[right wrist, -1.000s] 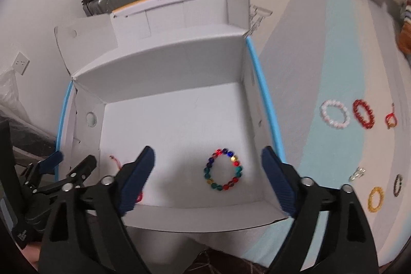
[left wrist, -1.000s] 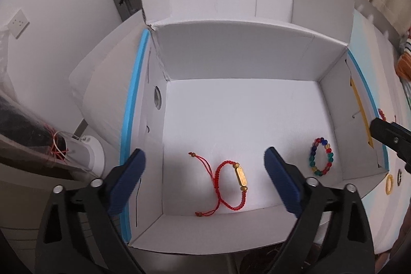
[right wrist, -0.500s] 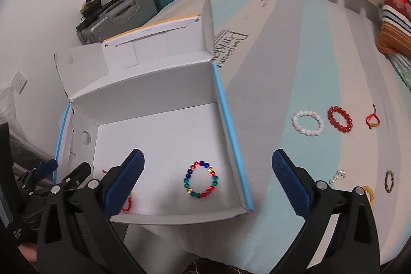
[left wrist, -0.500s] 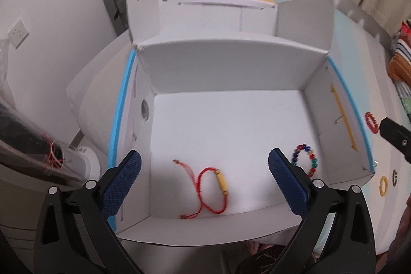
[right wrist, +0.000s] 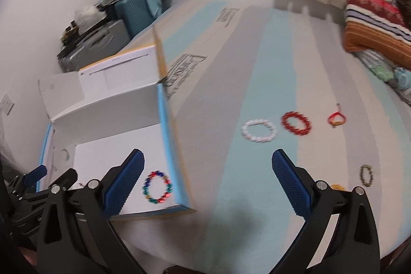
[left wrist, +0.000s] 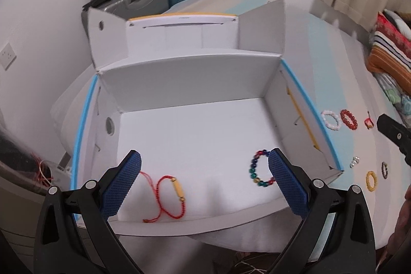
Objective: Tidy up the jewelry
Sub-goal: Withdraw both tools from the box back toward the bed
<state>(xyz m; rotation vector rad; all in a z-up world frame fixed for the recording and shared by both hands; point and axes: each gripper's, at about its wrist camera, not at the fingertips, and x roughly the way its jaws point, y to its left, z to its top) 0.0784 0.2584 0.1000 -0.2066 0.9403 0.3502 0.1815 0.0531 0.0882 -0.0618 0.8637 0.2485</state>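
Two bracelets are lying in the open box (left wrist: 179,84): cord bracelet (left wrist: 169,194) toward its front-left corner, beaded bracelet (left wrist: 259,171) toward front-right. Box is sitting at the bed's (right wrist: 269,63) left edge; five more bracelets (right wrist: 258,130) are lying on the bed right of it.

The right claw (right wrist: 207,180) has swung off the multicoloured bracelet (right wrist: 157,187) in the white box (right wrist: 110,104), out over the bed (right wrist: 257,68); its blue pads stand wider apart.
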